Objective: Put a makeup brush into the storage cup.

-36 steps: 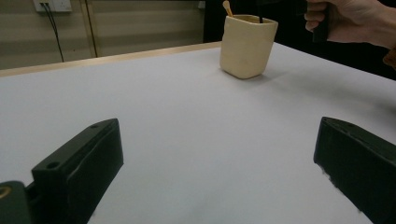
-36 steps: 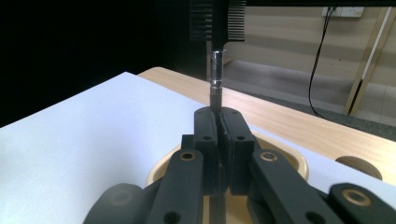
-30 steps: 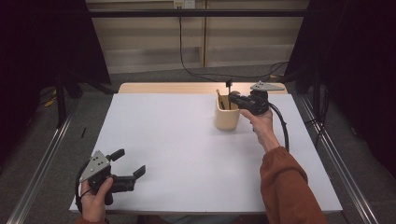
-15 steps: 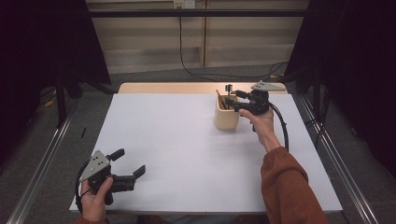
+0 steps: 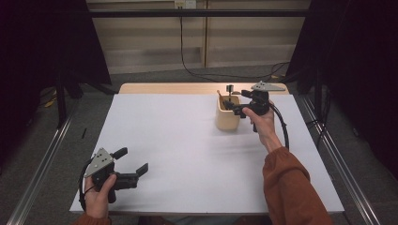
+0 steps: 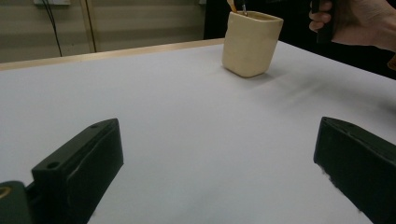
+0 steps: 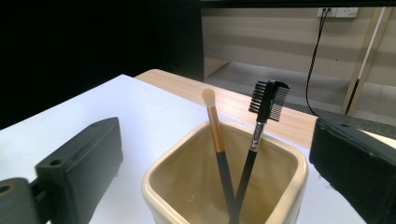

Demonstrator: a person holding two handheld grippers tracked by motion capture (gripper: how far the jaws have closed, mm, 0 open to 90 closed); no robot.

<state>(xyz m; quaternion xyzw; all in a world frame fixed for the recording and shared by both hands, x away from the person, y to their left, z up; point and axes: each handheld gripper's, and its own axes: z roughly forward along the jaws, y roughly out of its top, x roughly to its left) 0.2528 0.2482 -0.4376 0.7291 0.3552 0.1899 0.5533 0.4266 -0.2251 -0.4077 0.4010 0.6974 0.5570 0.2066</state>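
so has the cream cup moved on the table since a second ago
No. In the high view the cup sits at the same spot near the table's wooden far edge, beside the right tongs.

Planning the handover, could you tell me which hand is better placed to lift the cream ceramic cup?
Right: its open tool hangs at the cream ceramic cup; the left tool rests far off.

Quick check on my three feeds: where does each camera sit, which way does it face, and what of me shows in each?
High view: above your side, looking forward and down on the white table; both forearms, left gripper, right gripper.
Left gripper view: low over the table, facing the cream cup; its open jaws, your right hand.
Right gripper view: just above the cup, on two brushes; its jaws have just opened.
All share the cup.
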